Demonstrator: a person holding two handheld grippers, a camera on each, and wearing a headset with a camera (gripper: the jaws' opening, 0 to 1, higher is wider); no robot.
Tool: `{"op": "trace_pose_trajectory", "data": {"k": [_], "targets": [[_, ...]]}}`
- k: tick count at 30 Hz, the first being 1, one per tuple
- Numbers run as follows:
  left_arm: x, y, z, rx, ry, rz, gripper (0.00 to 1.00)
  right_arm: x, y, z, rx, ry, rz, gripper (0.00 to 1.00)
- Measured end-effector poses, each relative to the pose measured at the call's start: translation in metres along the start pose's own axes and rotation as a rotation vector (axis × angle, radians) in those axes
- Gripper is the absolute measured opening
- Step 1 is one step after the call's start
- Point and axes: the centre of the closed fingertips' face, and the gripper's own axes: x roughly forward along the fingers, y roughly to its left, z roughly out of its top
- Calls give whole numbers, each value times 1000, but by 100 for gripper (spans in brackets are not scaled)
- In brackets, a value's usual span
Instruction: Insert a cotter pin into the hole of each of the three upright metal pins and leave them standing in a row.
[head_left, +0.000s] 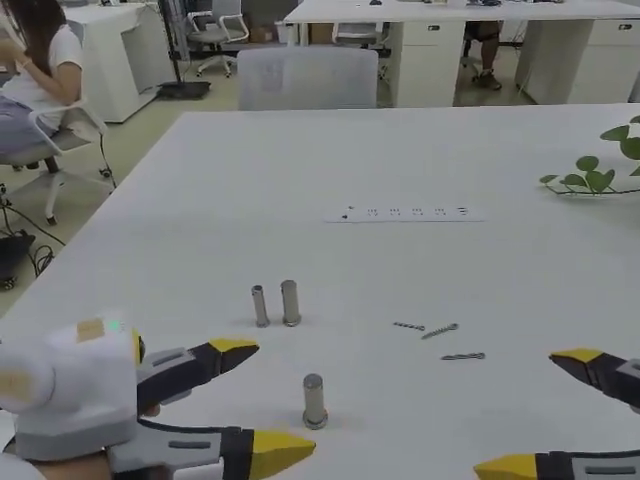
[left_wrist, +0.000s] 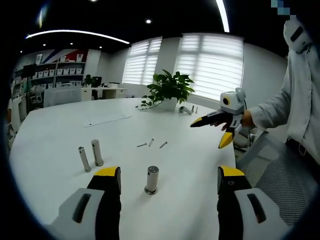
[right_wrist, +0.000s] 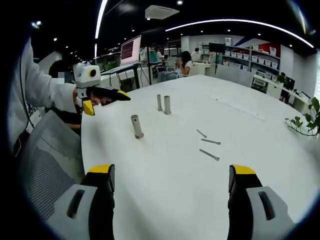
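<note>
Steel pins (head_left: 291, 302) upright on the white surface (head_left: 400, 160) — two paired, one alone by the left claw (head_left: 275, 397) | cotter pins (head_left: 440, 331) lie flat, long axes crosswise, nearer the right claw (head_left: 518, 412), ahead-left of it | both claws agape, empty.

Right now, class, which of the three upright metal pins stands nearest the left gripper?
The lone pin, standing between the open jaws of the left gripper. The slimmer pin and the thicker pin stand side by side farther back.
</note>
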Motion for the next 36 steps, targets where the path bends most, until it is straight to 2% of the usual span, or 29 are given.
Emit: {"op": "trace_pose_trajectory", "data": {"k": [9, 15, 18, 27, 31, 36], "targets": [[-7, -4, -3, -9, -7, 0, 84, 6, -4, -5, -11, 27, 12, 96], [-10, -6, -5, -7, -3, -1, 82, 11, -25, -9, -21, 53, 17, 93], [-12, -7, -5, -5, -2, 0, 81, 13, -33, -9, -23, 67, 22, 90], [-15, -6, -6, -9, -10, 3, 81, 23, -56, -10, -111, 147, 52, 77], [-16, -7, -5, -12, -14, 1, 80, 31, -62, -14, -145, 197, 86, 67], [-17, -5, -5, -15, -12, 4, 79, 41, -67, -15, -184, 233, 113, 60]]}}
